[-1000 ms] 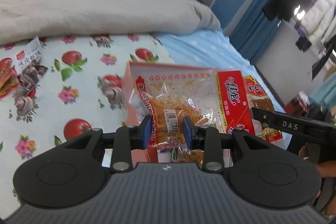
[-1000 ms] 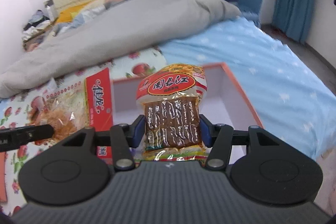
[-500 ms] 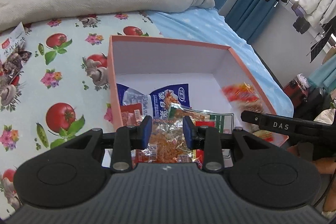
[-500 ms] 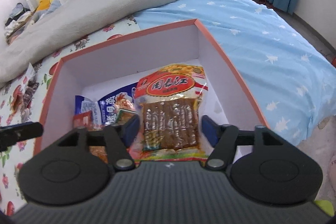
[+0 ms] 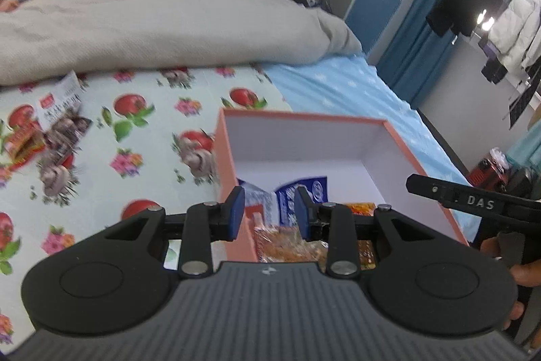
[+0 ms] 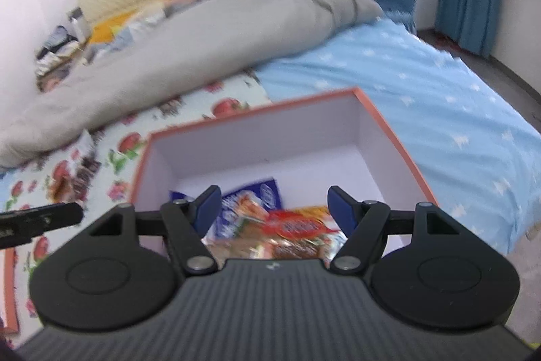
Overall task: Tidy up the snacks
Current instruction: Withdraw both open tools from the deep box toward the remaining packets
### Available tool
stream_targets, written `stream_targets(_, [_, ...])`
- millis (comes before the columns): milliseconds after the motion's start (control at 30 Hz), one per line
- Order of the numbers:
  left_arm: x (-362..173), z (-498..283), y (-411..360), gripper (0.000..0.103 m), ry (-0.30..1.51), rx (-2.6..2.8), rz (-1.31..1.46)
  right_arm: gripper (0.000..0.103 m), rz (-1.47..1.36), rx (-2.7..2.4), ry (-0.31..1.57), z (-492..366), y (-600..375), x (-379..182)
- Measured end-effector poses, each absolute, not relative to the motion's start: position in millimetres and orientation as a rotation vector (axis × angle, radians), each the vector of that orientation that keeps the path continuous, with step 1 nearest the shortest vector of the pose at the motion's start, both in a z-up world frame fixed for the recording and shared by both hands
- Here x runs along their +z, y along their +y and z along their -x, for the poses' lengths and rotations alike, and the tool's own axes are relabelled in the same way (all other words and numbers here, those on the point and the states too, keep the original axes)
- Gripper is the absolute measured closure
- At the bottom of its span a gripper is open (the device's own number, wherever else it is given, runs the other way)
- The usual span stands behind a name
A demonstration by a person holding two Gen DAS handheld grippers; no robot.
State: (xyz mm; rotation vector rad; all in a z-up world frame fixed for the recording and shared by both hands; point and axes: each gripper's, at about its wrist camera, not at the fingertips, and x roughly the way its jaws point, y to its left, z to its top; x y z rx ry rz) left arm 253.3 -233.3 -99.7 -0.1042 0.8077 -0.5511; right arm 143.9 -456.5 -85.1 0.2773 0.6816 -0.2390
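Dropping done: left tool point(image 5: 268, 208) and right tool point(image 6: 272, 208) now spread and empty, both packets released into box point(image 6: 399, 154); loose snacks point(image 5: 50, 131) on bed remain.

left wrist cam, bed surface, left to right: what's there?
Loose snack packets → tomato-print cloth → orange box → blue star-print sheet → right gripper.

An orange box point(image 6: 399, 154) with white insides sits open on the bed. Snack bags point(image 6: 290, 232) lie flat in its near end. More snack bags point(image 5: 50, 137) lie outside, well apart.
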Motion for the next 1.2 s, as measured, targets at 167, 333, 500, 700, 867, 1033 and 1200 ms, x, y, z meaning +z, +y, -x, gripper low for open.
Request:
stream_targets(167, [-86, -250, -211, 0.066, 0.760, -0.519, 0.115, 0.032, -0.262, -0.186, 0.633, -145, -435, -67])
stream_targets(333, [-75, -246, -189, 0.066, 0.725, -0.490, 0.130, 0.032, -0.234, -0.141, 0.599, -147, -413, -53])
stream_targets(500, [-71, -242, -167, 0.066, 0.700, -0.453, 0.137, 0.032, -0.226, -0.101, 0.574, -149, -394, -45])
stream_targets(700, [-74, -239, -141, 0.066, 0.693, -0.409, 0.156, 0.032, -0.222, -0.040, 0.562, -152, -370, -42])
stream_targets(867, [-78, -236, -120, 0.066, 0.693, -0.368, 0.155, 0.032, -0.205, 0.009, 0.561, -154, -347, -45])
stream_targets(1033, [-82, -228, -104, 0.066, 0.688, -0.331, 0.133, 0.032, -0.199, 0.043, 0.575, -160, -332, -53])
stream_targets(1200, [-88, -222, -85, 0.066, 0.684, -0.295, 0.135, 0.032, -0.181, 0.081, 0.578, -160, -315, -60])
